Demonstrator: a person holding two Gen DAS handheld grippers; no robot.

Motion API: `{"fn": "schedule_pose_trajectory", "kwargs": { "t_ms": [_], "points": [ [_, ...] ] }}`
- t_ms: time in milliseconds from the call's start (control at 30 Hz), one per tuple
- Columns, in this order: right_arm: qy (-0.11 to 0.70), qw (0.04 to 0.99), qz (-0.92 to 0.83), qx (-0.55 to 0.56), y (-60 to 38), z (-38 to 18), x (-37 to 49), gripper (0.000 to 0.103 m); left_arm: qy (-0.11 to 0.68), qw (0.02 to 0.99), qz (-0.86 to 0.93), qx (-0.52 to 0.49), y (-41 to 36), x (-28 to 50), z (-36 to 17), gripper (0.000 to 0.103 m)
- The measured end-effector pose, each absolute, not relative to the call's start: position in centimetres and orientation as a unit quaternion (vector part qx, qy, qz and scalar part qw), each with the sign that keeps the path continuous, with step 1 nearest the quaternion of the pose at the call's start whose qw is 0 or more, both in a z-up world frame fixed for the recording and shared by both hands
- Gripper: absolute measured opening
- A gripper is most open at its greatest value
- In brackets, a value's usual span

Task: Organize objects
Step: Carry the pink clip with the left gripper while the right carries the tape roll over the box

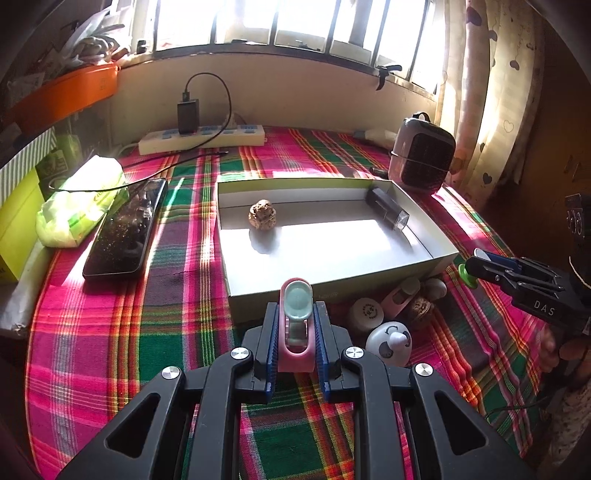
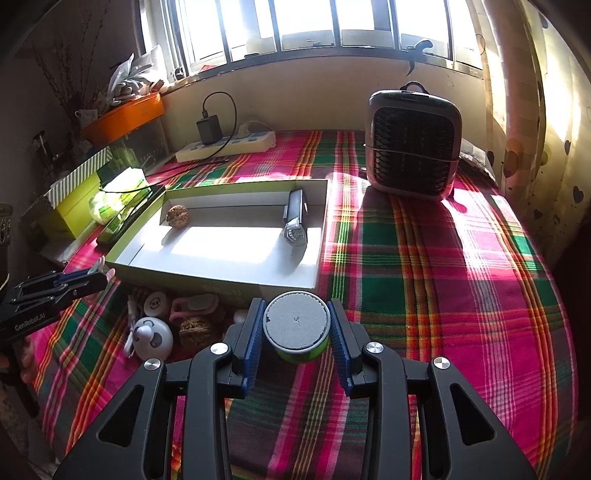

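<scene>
Pinching a pink clip, the left gripper hung before the box; the right gripper clamped a green-sided round tub. Farther in, a walnut and black lighter lay inside the box, well apart.

**Sunlit room behind barred window**

I see a barred window pouring hard sunlight across the plaid cloth on the counter. Below it runs a cream wall. A heart-print curtain hangs at right; an orange bin sits among clutter at left.
</scene>
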State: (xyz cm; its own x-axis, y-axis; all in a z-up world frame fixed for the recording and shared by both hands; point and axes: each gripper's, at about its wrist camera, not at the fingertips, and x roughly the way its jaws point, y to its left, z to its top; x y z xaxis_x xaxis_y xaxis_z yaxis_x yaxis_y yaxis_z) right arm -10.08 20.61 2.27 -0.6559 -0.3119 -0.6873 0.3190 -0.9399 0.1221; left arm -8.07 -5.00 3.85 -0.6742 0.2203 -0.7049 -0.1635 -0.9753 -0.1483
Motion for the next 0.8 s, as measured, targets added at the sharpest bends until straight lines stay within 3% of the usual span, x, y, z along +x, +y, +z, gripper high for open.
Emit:
{"fn": "schedule_pose_trajectory", "kwargs": {
  "t_ms": [800],
  "points": [
    [0.014,0.216,-0.906,0.363,16.5,4.6,-14.5,0.035,-0.025,0.106,0.916,-0.385,-4.0,-12.6,4.4,0.016]
  ]
}}
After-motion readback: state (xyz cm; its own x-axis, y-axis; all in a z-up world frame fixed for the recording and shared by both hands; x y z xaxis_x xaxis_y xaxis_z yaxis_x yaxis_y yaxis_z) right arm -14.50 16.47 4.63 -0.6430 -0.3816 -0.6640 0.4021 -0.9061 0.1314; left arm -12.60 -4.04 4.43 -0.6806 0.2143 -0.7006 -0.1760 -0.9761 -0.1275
